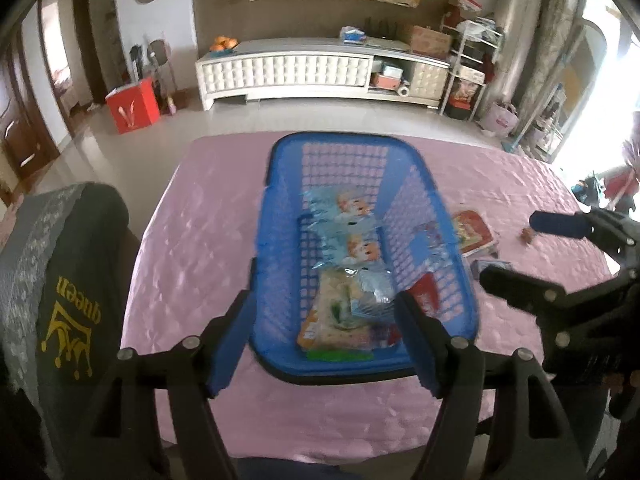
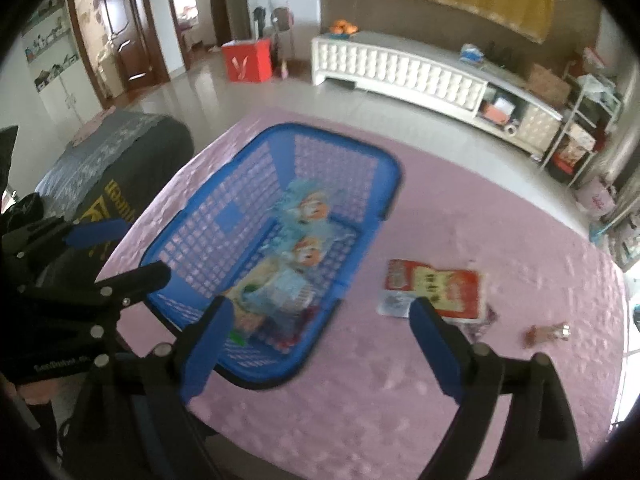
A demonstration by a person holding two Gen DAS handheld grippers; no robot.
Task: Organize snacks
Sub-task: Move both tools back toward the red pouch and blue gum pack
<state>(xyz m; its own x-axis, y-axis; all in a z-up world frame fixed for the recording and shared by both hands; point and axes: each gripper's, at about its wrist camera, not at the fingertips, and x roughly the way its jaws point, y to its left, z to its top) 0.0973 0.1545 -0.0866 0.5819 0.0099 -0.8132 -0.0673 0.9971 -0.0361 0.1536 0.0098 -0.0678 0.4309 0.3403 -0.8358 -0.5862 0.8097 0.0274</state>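
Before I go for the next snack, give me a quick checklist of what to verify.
1. Right gripper free: ok, fingers apart, nothing between them.
2. Left gripper free: ok, open and empty above the blue basket.
3. Snacks left outside: not ok, the red packet and a small brown wrapped piece lie on the pink tablecloth.
4. Room in the basket: ok, its far end is bare.
5. Path to the red packet: ok, nothing stands between it and the right gripper.
6. More under the red packet: cannot tell, blurred wrappers show at its edge.
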